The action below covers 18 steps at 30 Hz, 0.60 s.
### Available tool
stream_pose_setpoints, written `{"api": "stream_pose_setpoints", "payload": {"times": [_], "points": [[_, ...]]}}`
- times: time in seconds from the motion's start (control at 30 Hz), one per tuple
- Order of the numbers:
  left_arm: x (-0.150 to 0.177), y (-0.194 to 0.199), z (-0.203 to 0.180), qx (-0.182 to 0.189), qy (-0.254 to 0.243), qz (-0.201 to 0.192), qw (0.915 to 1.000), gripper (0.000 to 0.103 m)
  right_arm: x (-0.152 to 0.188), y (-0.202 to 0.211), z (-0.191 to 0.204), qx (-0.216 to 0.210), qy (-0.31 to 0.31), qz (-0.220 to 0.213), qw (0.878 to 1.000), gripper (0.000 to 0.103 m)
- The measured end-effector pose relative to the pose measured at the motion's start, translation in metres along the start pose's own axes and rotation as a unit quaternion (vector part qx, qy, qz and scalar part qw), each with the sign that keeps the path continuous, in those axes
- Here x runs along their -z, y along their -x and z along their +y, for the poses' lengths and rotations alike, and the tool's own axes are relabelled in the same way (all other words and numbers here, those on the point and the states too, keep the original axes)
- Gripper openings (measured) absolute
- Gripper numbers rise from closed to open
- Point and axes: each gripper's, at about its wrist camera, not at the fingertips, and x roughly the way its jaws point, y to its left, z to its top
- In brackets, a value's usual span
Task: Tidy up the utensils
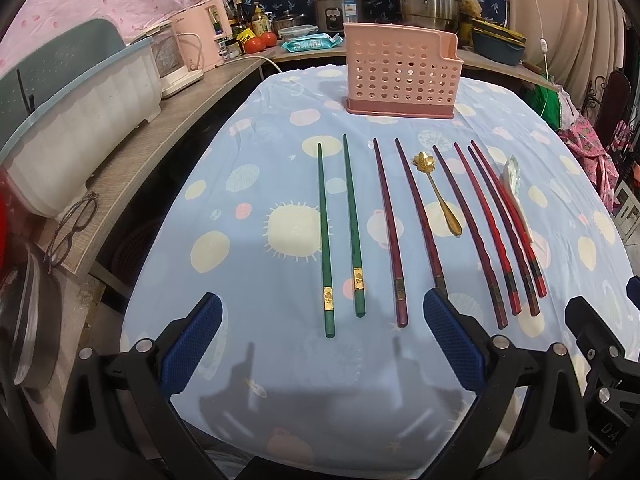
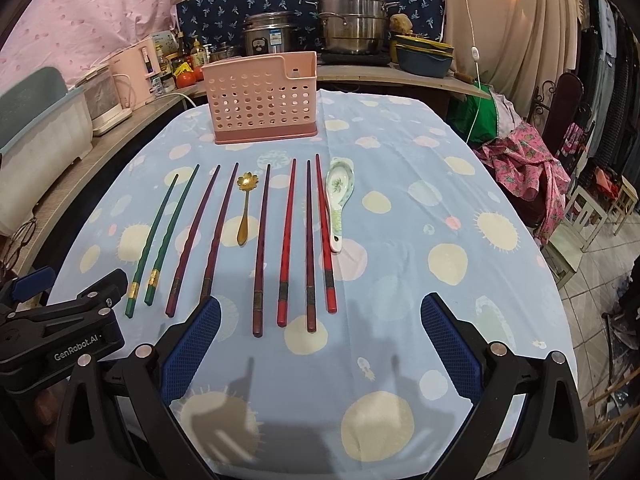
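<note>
A pink perforated utensil holder [image 1: 402,74] [image 2: 262,98] stands at the far end of the table. In front of it lie two green chopsticks [image 1: 325,240] [image 2: 154,236], several purple and red chopsticks [image 1: 490,236] [image 2: 286,240], a gold flower-headed spoon [image 1: 440,196] [image 2: 245,208] and a white ceramic spoon [image 1: 516,196] [image 2: 338,196]. My left gripper [image 1: 322,312] is open and empty, above the table's near edge, before the green chopsticks' ends. My right gripper [image 2: 320,312] is open and empty, before the red chopsticks' ends. The left gripper's body [image 2: 60,328] shows in the right wrist view.
The table wears a light blue spotted cloth [image 1: 280,380] [image 2: 440,200]. A wooden counter [image 1: 168,128] on the left holds a white dish rack [image 1: 80,120], a pink appliance [image 1: 198,44], glasses [image 1: 72,224], bottles and tomatoes. Steel pots [image 2: 352,20] stand behind. Chairs and clothes [image 2: 532,176] are at right.
</note>
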Motion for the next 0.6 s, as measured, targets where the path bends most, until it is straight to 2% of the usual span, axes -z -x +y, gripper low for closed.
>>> {"api": "stream_pose_setpoints", "payload": {"times": [0.6], "points": [[0.0006, 0.0024, 0.0047, 0.000, 0.003, 0.001, 1.0000, 0.096, -0.0007, 0.0007, 0.0008, -0.005, 0.002, 0.000, 1.000, 0.097]]}}
